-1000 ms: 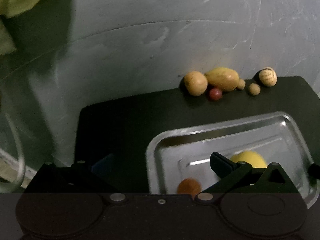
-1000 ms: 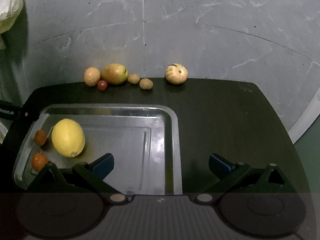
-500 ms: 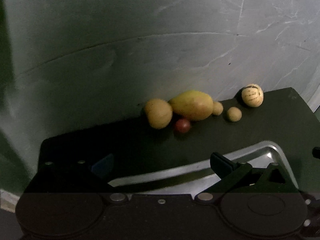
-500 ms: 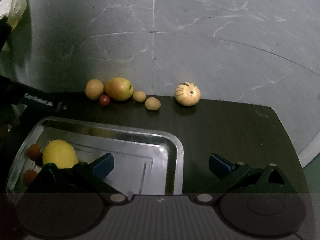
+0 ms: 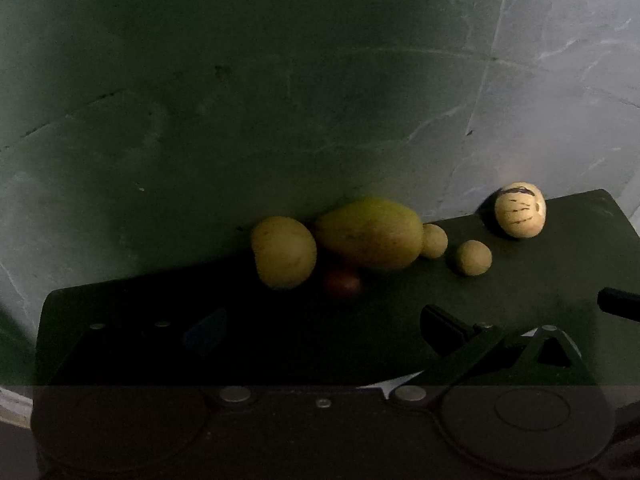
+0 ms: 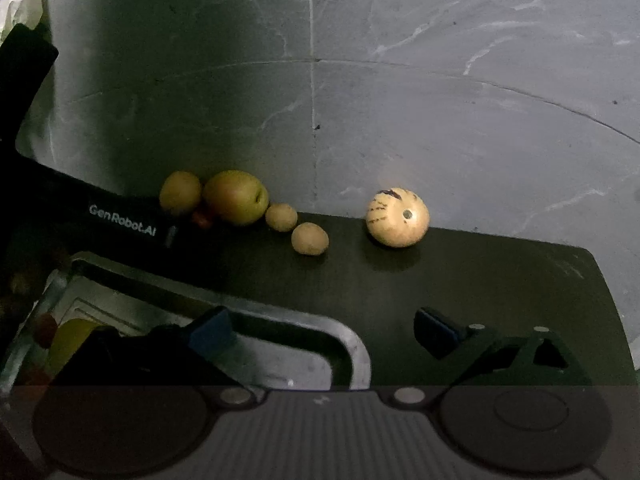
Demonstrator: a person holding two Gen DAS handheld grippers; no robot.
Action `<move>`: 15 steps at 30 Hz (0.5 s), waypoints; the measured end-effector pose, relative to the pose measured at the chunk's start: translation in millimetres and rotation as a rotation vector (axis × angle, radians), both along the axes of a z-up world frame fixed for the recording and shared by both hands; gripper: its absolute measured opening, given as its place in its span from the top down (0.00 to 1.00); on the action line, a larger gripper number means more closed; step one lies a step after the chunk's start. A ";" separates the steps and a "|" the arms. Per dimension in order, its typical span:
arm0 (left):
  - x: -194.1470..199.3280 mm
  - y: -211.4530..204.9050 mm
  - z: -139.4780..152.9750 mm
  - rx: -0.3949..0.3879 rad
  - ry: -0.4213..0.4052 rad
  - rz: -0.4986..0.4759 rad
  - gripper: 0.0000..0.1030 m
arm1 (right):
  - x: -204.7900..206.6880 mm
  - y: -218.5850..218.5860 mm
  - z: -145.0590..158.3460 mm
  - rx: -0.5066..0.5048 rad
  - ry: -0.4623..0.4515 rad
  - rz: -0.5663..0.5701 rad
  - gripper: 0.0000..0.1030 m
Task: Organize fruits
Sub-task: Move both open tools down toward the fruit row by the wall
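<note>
Showing only from the right wrist: steel tray [image 6: 352, 344]; lemon [image 6: 68, 340]

Left claw's arm hides part of the tray [image 6: 352, 344]

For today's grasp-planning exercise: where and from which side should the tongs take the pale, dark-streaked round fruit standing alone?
Grip the pale streaked round fruit across its widest middle, approaching from the front. It stands apart from the other fruit, but the grey wall seems close behind.
</note>
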State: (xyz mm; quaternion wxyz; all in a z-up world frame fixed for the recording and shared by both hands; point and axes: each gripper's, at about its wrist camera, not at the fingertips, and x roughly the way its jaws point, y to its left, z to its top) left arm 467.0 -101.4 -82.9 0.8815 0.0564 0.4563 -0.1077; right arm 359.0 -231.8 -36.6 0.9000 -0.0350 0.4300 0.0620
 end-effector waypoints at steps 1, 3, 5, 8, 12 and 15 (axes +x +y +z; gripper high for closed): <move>1.0 -0.9 -1.1 0.002 0.000 0.002 0.01 | 1.6 0.4 -0.2 0.001 -0.002 0.007 0.06; 4.0 -4.8 -4.8 0.001 -0.001 0.006 0.02 | 7.0 0.6 -2.8 0.003 -0.005 0.019 0.09; 5.4 -5.9 -6.5 -0.004 0.000 0.009 0.05 | 13.6 0.0 -5.4 0.015 -0.003 0.027 0.11; 5.3 -7.5 -8.9 -0.012 0.002 0.011 0.07 | 21.9 1.2 -8.0 0.034 -0.002 0.030 0.16; 4.7 -9.2 -10.0 -0.020 0.004 0.006 0.14 | 32.4 6.5 -12.4 0.030 -0.009 0.054 0.22; 5.7 -10.2 -9.9 -0.022 0.000 0.002 0.16 | 39.7 9.8 -15.4 0.022 -0.014 0.065 0.29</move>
